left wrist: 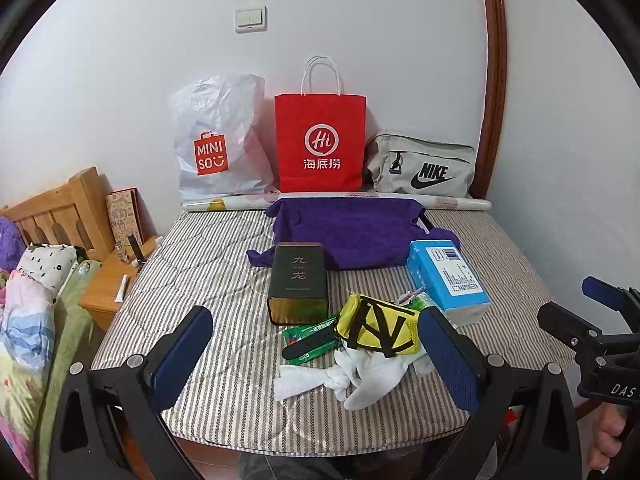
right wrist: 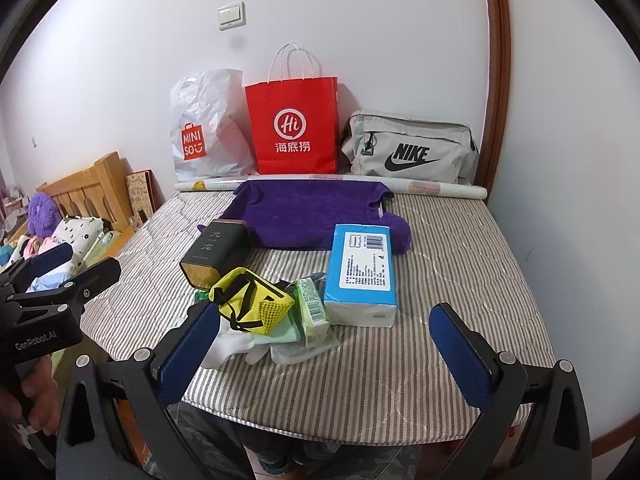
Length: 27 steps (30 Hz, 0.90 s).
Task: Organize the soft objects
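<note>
A red paper bag [left wrist: 320, 142] stands against the wall between a white plastic bag [left wrist: 218, 140] and a grey Nike pouch [left wrist: 422, 166]; a light switch [left wrist: 251, 19] sits above.

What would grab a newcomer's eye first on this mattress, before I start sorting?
Probably the red paper bag standing against the wall at the far edge, between a white MINISO plastic bag and a grey Nike pouch. Next, the purple towel spread in front of them. Nearer, a clutter: a yellow mesh pouch on white socks, a dark tin to its left, and a blue tissue pack to its right.
</note>
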{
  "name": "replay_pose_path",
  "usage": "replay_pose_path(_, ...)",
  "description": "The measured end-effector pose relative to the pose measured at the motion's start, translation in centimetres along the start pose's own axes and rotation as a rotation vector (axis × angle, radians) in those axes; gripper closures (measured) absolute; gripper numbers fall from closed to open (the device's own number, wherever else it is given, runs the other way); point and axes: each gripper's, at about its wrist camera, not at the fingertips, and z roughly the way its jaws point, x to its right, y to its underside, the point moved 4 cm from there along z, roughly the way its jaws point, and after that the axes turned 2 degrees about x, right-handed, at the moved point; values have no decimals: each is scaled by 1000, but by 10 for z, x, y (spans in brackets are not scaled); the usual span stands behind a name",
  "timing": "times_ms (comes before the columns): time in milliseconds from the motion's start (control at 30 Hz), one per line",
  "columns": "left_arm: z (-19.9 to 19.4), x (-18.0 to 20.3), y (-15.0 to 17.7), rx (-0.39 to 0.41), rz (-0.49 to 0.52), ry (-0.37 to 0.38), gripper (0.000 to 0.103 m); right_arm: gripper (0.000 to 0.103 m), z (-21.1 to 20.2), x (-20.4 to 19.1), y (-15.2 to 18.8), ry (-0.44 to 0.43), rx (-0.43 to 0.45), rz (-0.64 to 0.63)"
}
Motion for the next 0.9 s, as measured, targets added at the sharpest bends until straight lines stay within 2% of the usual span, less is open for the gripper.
replay_pose_path(900, 0, 0, 1, 5, 3, -4, 0, 0, 0, 0, 0, 1, 1, -3)
